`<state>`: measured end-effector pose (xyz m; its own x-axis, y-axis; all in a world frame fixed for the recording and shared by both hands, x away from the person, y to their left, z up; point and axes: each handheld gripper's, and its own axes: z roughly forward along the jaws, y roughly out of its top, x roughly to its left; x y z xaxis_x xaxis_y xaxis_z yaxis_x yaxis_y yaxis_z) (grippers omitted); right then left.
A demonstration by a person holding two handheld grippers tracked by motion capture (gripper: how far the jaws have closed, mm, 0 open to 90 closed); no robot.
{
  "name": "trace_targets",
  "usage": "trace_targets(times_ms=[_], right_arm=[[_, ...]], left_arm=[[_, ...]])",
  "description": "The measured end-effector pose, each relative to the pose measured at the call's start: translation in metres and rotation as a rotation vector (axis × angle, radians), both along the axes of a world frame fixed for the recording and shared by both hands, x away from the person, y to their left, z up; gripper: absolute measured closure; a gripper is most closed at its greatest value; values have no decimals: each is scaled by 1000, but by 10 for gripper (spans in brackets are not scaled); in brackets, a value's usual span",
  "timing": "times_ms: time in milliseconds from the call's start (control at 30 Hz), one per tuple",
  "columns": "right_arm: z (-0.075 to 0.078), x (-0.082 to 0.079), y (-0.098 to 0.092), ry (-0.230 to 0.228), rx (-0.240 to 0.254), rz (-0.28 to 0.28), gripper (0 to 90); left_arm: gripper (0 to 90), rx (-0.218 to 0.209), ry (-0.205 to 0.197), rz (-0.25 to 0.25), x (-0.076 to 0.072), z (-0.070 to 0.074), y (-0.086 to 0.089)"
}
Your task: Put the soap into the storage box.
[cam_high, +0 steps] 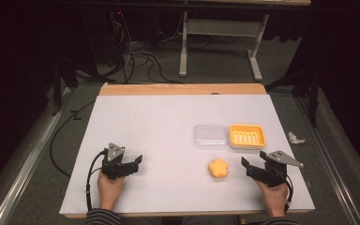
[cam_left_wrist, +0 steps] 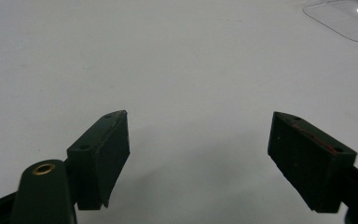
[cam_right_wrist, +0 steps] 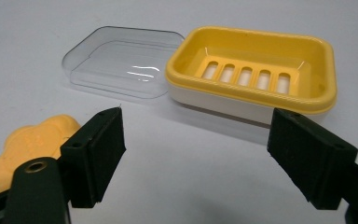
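Orange soap lying on white worktop, just beside right tool; yellow dish and clear lid touching behind. Left tool and right tool both released, empty.

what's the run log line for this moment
left tool open, empty | right tool open, empty | soap on table | dish beside lid

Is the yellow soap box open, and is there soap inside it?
Open and empty. The clear lid lies beside the yellow soap box, whose slotted tray is bare. The orange soap sits out on the table.
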<state>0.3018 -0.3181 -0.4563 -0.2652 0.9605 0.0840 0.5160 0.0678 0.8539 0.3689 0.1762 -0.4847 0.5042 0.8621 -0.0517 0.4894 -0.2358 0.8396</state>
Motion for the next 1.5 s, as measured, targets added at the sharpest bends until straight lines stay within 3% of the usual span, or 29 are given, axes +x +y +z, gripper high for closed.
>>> trace_targets(times_ms=[200,467,1000,1500], right_arm=[[3,-4,7,6,31,36,173],[5,-7,18,12,23,98,173],[10,-8,44,45,-49,191,168],[7,1,70,94,-110,291,164]], left_arm=[[212,3,-1,-1,0,0,0],[212,2,-1,1,0,0,0],[212,1,1,-1,0,0,0],[212,-1,4,-2,0,0,1]])
